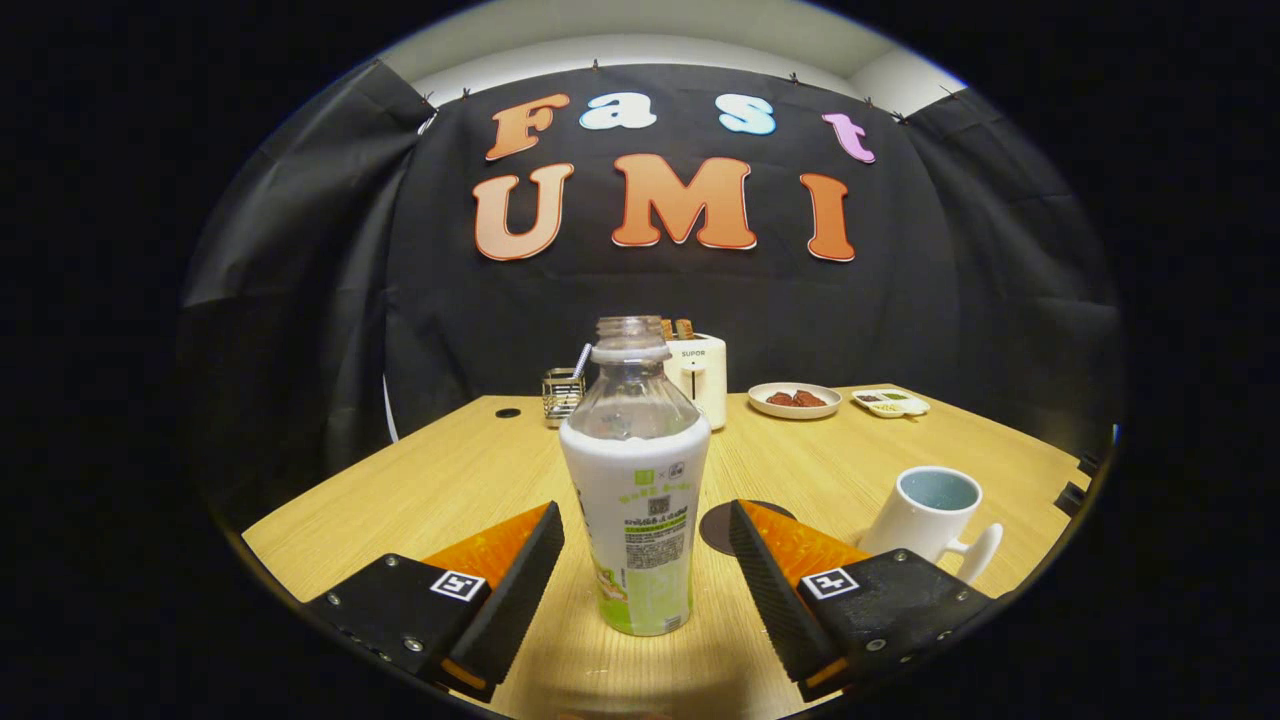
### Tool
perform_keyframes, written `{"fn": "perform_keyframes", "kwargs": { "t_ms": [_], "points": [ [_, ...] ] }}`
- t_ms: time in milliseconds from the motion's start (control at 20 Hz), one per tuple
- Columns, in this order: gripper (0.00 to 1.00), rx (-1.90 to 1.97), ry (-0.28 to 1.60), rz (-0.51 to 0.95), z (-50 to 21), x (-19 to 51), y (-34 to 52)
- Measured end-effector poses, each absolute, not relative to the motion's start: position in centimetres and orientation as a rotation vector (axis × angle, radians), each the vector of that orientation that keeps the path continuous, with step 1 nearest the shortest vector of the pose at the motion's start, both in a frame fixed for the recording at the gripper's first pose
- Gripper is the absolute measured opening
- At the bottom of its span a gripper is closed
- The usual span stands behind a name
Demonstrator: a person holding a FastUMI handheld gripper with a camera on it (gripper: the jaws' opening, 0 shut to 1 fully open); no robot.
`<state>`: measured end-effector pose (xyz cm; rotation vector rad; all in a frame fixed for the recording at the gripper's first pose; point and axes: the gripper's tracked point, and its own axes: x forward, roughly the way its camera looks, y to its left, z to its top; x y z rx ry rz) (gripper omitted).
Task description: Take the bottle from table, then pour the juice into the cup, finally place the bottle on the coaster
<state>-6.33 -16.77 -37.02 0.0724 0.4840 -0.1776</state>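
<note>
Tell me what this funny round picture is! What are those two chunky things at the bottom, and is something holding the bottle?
Those two chunky things are the fingers of a hand-held gripper, a grabbing tool that a person carries. A camera rides on the tool and looks forward along its fingers, and its lens makes the picture round.

The fingers are open. The bottle stands upright between them on the wooden table, with its cap off, and nothing is holding it yet. There is a gap on each side.

Just past the right finger lies a dark round coaster, and beside that stands a white cup. Farther back are a white toaster, a small wire holder, a plate of food and a little tray.
</note>
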Motion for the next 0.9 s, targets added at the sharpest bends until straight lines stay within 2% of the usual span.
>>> {"fn": "perform_keyframes", "kwargs": {
  "t_ms": [150, 250, 300, 500, 900],
  "points": [
    [0.97, 0.060, 0.535, -0.185, -37.9, -6.1, -16.8],
    [0.82, 0.072, 0.544, -0.177, -37.9, -5.9, -16.4],
    [0.65, 0.074, 0.550, -0.185, -38.1, -5.6, -16.7],
    [0.59, 0.100, 0.577, -0.218, -37.6, -5.8, -17.2],
    [0.58, 0.398, 0.507, -0.312, -33.3, -4.9, -18.9]
  ]
}}
